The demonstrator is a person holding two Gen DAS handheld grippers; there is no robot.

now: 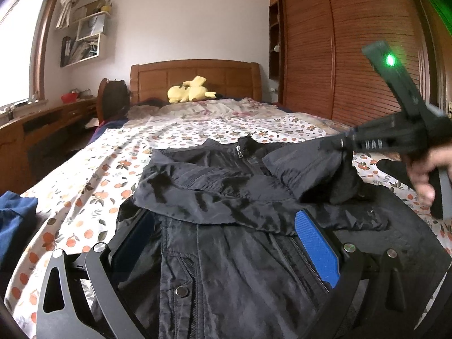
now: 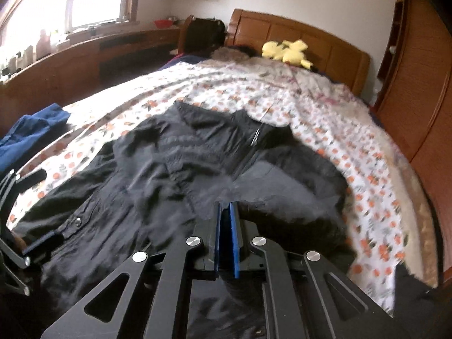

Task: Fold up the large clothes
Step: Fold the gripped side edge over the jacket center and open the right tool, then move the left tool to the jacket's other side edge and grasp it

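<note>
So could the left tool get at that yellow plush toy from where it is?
Probably not. The left tool sits open over the dark jacket at the near end; the plush toy lies by the headboard, across the whole bed.

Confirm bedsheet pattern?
White bedsheet with small orange fruit and green leaves; clearest in the left wrist view.

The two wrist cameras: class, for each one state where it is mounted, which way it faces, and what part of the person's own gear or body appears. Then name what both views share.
Left wrist: on the left gripper, its open fingers straddling the black jacket, facing the headboard; the right gripper, pinching a sleeve, and a hand show at right.
Right wrist: on the right gripper, shut on jacket fabric, looking down the bed; the left gripper shows at the left edge.
Shared: jacket, floral sheet, yellow plush toy, headboard, blue garment.
</note>
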